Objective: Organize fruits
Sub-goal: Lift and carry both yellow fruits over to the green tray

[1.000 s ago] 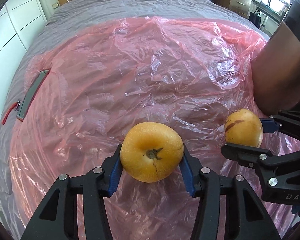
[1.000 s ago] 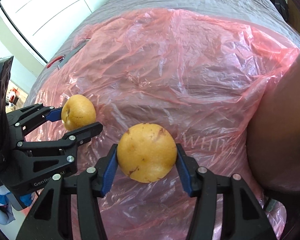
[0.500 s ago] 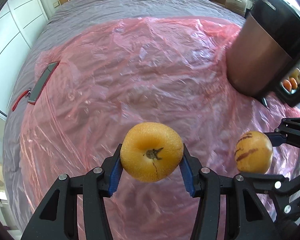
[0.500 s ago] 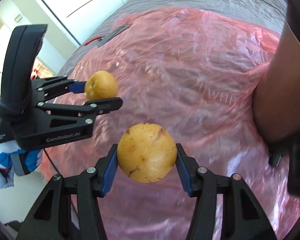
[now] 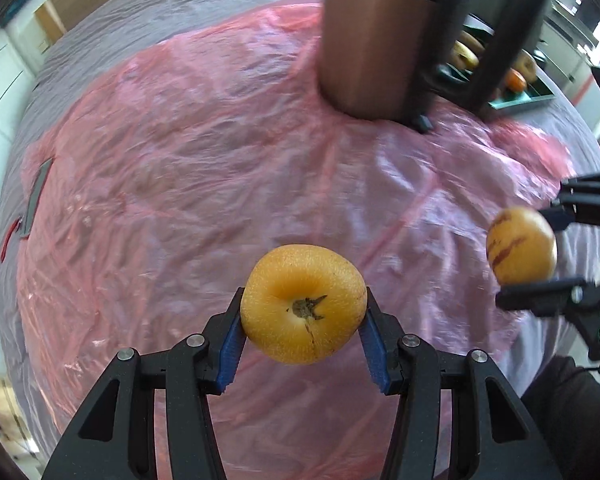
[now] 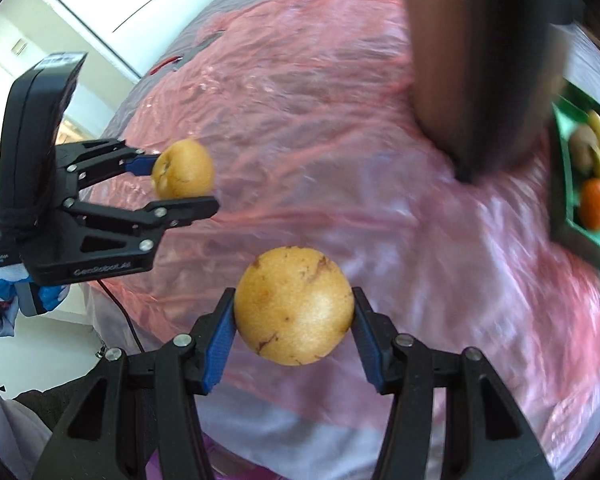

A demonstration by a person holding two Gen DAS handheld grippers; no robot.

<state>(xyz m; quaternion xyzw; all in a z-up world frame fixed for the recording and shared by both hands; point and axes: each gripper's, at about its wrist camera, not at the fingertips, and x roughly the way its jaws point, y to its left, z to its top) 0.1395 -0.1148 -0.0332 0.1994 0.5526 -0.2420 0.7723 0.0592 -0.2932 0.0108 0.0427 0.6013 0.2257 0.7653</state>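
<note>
- Now, at the far left of the left wrist view, a grey strip with a red cord (image 5: 34, 204) is seen on the grey bedcover (image 5: 100, 40), nearer the edge than a second ago.
- A yellow fruit with its stem scar up (image 5: 303, 304) is clamped between the blue pads of the left gripper (image 5: 303, 336), its jaws partly closed and held clear above the pink plastic sheet (image 5: 204, 152).
- A copper-coloured tumbler with a black handle (image 5: 368, 40), earlier cut off at the right edge, is now brought into the upper middle, and a green tray (image 6: 592, 236) of fruit is revealed behind it; the carry is judged to be heading there.
- A speckled yellow fruit (image 6: 294, 306) is gripped in the right gripper (image 6: 294, 332), its jaws drawn narrow on it, the grip unchanged from before.
- Both fruits are judged ready for placing in the tray.
</note>
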